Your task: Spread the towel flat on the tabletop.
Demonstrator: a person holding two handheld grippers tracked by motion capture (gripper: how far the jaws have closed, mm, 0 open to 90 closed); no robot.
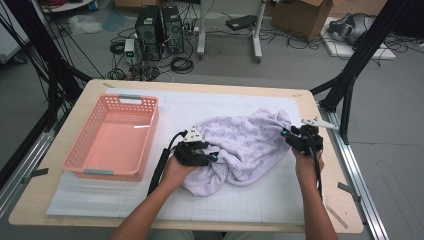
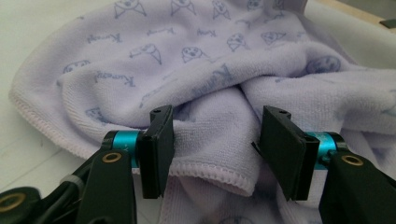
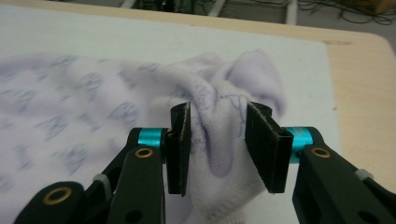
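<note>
A lilac towel (image 1: 245, 142) printed with small cartoon faces lies crumpled on the white mat, right of centre. My left gripper (image 1: 212, 157) is at the towel's near-left side. In the left gripper view it (image 2: 215, 135) stands open, with a hemmed fold of the towel (image 2: 196, 70) lying loosely between the jaws. My right gripper (image 1: 286, 134) is at the towel's far-right corner. In the right gripper view it (image 3: 217, 126) is shut on a thick bunch of towel (image 3: 84, 93), and the cloth presses against both pads.
An empty pink plastic basket (image 1: 150, 135) stands on the left of the mat (image 1: 225, 200). The wooden table (image 1: 330, 200) ends close to the right of my right hand. Black frame legs, cables and computer towers stand beyond the far edge.
</note>
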